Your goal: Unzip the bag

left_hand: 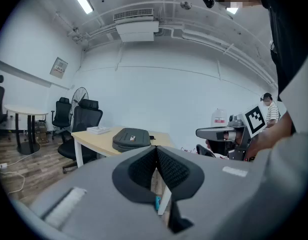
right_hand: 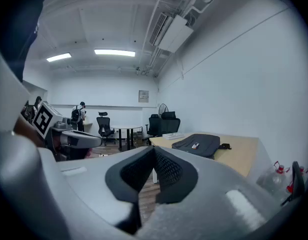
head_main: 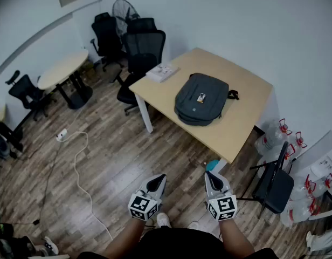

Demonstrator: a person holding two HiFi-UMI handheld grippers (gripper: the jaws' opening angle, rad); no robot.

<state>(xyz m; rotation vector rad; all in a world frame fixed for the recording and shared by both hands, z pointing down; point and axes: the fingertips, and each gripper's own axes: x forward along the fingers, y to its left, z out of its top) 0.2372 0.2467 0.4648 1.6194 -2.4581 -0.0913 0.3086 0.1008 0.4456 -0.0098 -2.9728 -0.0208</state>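
Head view: bag (head_main: pixel 201 99) is seen flat on table (head_main: pixel 247 117), well ahead & unreached; left gripper (head_main: pixel 161 178) and right gripper (head_main: pixel 208 175) are held closed, empty, w/ right judged nearer.

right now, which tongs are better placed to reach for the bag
Right, narrowly: the right tongs hang nearer the table and the bag than the left tongs. Both are shut and well short.
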